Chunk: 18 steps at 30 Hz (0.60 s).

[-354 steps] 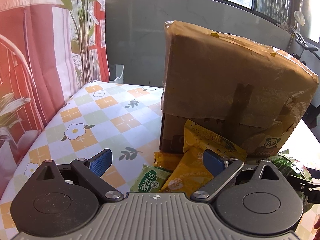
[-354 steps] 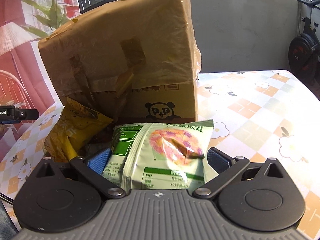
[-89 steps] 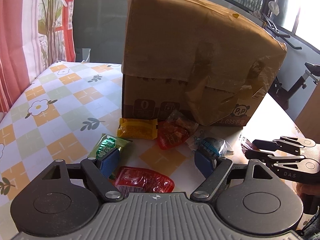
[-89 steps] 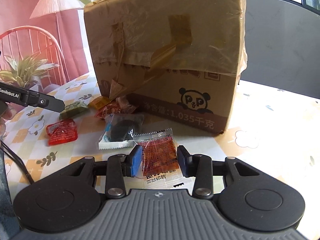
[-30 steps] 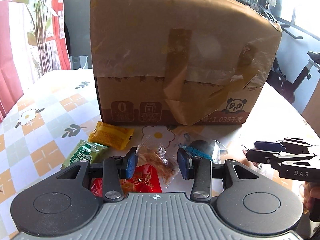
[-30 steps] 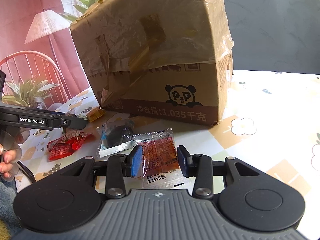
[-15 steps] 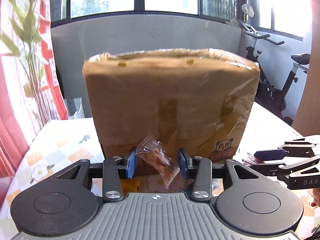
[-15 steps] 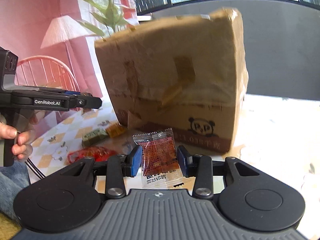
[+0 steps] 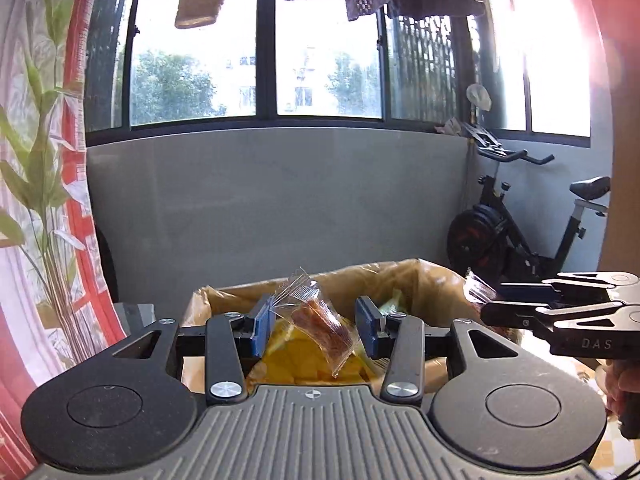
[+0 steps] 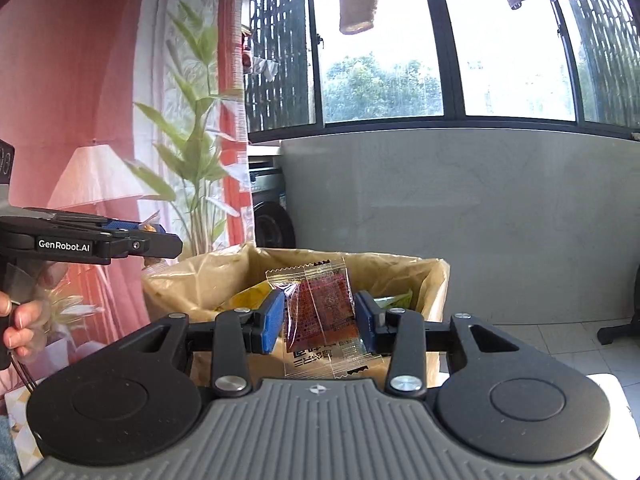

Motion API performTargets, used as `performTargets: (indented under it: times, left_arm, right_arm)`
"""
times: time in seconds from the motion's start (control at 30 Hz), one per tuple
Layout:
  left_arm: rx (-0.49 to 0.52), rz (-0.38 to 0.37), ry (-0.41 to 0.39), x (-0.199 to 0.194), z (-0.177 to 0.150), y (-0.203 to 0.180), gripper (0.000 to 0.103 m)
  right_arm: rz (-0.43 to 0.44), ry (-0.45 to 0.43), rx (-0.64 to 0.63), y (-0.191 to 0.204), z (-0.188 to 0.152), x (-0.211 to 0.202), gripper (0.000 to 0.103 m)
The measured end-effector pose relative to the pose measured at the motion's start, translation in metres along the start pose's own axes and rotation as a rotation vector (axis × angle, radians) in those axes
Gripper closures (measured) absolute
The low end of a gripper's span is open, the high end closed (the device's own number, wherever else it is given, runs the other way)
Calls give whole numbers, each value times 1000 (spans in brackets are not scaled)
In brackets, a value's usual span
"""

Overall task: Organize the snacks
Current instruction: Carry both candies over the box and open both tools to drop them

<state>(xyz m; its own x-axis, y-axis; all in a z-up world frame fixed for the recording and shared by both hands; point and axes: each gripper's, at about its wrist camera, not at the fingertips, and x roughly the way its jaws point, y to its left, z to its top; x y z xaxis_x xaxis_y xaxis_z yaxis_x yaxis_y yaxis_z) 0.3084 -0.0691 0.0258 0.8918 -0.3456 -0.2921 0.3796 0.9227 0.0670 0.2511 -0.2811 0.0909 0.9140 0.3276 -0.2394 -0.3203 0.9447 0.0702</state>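
Left wrist view: left gripper (image 9: 316, 326) raised over the open top of the cardboard box (image 9: 432, 280), blue fingers (image 9: 262, 326) pinching a clear packet with an orange-brown snack (image 9: 320, 322), tilted, one sealed end poking up. Yellow bags (image 9: 300, 356) lying inside the box, below the packet. At the right edge, right gripper (image 9: 486, 302) seen side-on near the box rim, a bit of clear wrapper showing at its tips. Exercise bike (image 9: 516, 236) behind, against the grey wall.

Right wrist view: right gripper (image 10: 320, 320) also above the box (image 10: 400, 276), fingers (image 10: 272, 320) clamped on a clear packet of dark red snack (image 10: 320, 314), held roughly upright. Left gripper (image 10: 158, 240) at far left, held by a hand (image 10: 22, 320), just beside the box corner. Potted plant (image 10: 192, 168) behind.
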Motion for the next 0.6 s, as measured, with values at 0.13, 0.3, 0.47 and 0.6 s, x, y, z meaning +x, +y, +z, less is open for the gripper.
performTargets:
  times: [0.13,0.3,0.47,0.6]
  left_arm:
    - [-40,52,29,31,6,8,56]
    - [-41,68,108,50,2,12,38]
    - [-93,65,128,40,-12,24,28]
    - [-151,0,140,22,-31,44,23]
  right_arm:
    - [-76,41,2,-2,8,32,61]
    - [-160,86,41,-10,-2,50,47]
    - [-143,50,41,-9,-12,33,30]
    - [-121,10,119,-4,-17,11,30]
